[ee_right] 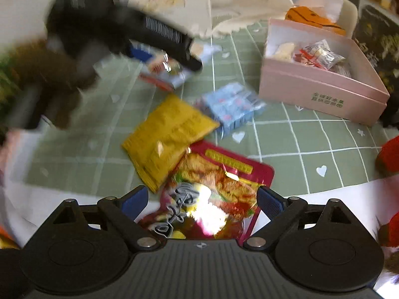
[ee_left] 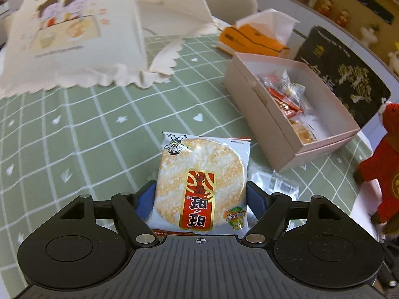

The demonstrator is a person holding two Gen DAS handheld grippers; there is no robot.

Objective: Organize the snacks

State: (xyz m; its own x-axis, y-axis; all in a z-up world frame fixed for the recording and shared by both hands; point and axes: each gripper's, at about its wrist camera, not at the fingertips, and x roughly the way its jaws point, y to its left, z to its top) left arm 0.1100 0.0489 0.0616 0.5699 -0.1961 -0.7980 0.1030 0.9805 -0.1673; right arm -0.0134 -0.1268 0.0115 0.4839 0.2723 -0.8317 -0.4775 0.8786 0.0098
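My left gripper (ee_left: pixel 200 199) is shut on a rice cracker packet (ee_left: pixel 199 179) and holds it above the green checked tablecloth (ee_left: pixel 87 129). A pink box (ee_left: pixel 251 99) with several snack packets in it lies to the right. In the right wrist view, my right gripper (ee_right: pixel 202 199) is open, its blue pads on either side of a red snack pouch (ee_right: pixel 219 184) on the cloth. A yellow packet (ee_right: pixel 167 137) and a light blue packet (ee_right: pixel 232 107) lie beyond it. The pink box (ee_right: pixel 319 87) stands at the upper right. The left gripper (ee_right: pixel 159 39) with its packet shows blurred at the upper left.
A cream mesh food cover (ee_left: pixel 74 30) stands at the back left. An orange tissue box (ee_left: pixel 251 37) and a black box (ee_left: pixel 344 74) sit behind the pink box. A red plush toy (ee_left: pixel 381 174) stands at the right edge. A clear wrapper (ee_left: pixel 274 182) lies by the box.
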